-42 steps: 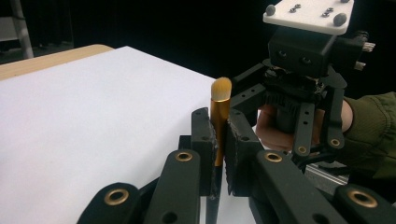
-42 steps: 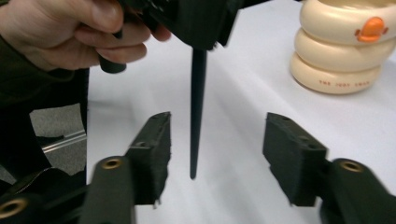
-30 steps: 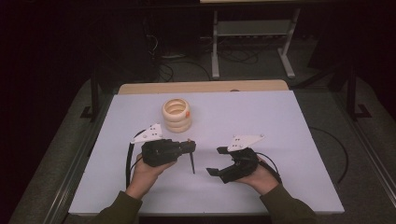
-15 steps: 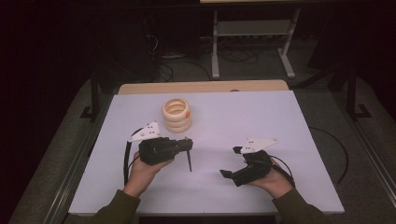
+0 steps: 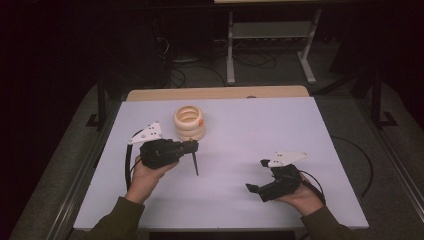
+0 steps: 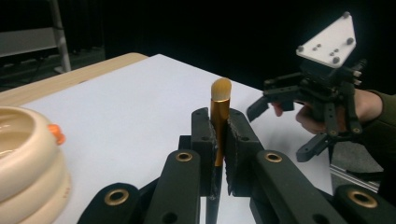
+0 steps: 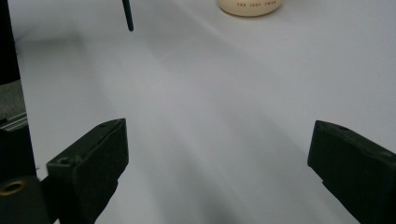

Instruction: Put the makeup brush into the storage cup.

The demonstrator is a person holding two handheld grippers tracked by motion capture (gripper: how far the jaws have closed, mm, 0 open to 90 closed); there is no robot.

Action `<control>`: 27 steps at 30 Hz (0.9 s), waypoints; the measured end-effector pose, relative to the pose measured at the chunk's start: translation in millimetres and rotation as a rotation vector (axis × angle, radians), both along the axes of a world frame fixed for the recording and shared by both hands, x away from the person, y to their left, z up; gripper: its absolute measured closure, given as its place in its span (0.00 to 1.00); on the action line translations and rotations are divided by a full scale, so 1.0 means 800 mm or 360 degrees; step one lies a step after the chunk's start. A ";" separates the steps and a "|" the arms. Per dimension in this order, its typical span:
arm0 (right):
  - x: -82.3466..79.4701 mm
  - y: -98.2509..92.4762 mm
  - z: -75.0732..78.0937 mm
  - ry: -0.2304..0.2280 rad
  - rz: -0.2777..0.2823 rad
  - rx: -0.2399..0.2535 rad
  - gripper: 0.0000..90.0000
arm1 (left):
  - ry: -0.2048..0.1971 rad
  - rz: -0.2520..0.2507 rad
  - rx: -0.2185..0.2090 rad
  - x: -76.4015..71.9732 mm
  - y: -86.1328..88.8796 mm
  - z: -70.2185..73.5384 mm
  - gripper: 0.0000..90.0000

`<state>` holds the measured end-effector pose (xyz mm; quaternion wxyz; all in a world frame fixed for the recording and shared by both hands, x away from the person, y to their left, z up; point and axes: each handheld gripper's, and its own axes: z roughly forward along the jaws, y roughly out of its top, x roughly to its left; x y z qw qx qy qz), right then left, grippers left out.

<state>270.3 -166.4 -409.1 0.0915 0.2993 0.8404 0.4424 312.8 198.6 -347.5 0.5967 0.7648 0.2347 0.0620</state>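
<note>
My left gripper (image 5: 192,146) (image 6: 219,126) is shut on a makeup brush (image 6: 221,100) with a gold ferrule and tan bristles. The brush's thin black handle (image 5: 195,164) (image 7: 127,16) hangs down toward the white table. A cream ribbed holder (image 5: 189,122) (image 6: 23,158) (image 7: 250,7) with an orange spot stands just behind that gripper. My right gripper (image 5: 257,175) (image 7: 219,158) (image 6: 280,133) is low over the table's front right part. Its jaws have just been opening and stand wide apart, with nothing between them.
The white table top (image 5: 260,125) has a wooden strip (image 5: 220,93) along its far edge. A metal stand (image 5: 270,45) and cables lie on the dark floor beyond. Table frame rails (image 5: 75,185) run along both sides.
My right hand has drawn off to the right and toward the front edge, away from the left gripper, and its jaws have spread wider. The left gripper and brush have stayed put.
</note>
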 end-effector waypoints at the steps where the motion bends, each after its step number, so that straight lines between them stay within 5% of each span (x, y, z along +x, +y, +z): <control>1: 0.000 -0.001 -0.001 0.0002 -0.0004 0.0000 0.05 | -0.0003 0.0002 0.0012 0.002 0.002 0.001 0.93; 27: -0.011 -0.040 -0.015 -0.0006 -0.0109 -0.0006 0.04 | -0.0029 0.0062 -0.0017 0.036 0.015 0.026 0.93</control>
